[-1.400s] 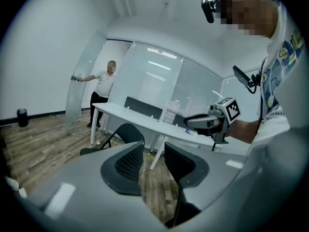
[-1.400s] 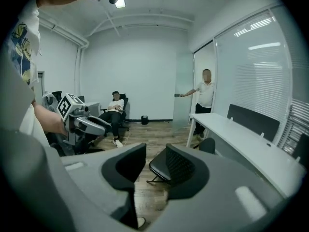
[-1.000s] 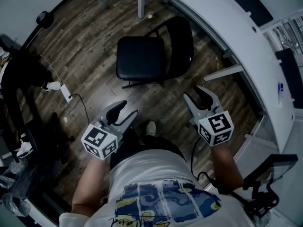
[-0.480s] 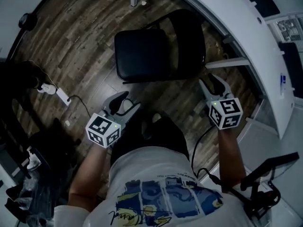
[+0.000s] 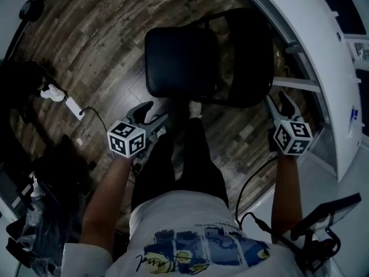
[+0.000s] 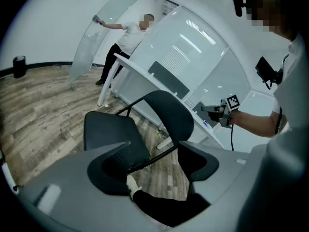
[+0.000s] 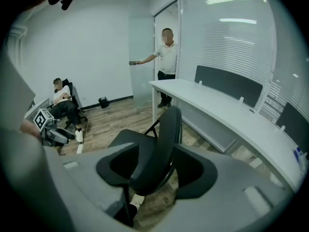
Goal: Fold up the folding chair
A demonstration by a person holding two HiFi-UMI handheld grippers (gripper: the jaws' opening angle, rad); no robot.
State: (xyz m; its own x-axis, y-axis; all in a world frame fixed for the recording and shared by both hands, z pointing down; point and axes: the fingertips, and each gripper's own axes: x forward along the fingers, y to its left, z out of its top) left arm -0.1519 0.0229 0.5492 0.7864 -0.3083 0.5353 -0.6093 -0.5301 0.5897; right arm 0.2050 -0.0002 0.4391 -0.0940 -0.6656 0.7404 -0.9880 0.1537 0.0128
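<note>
The folding chair stands unfolded at my 12 o'clock. Both my grippers have just been opening their jaws wide and grip nothing. My right gripper is nearer, with the backrest at its 11 o'clock (seemingly untouched). My left gripper has the seat at 1 o'clock.

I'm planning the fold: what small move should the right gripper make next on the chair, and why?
Probably ease the right gripper forward and close on the backrest: its jaws, just opened wider, frame the backrest's edge without pressing it, and the folding chair stands unfolded.
</note>
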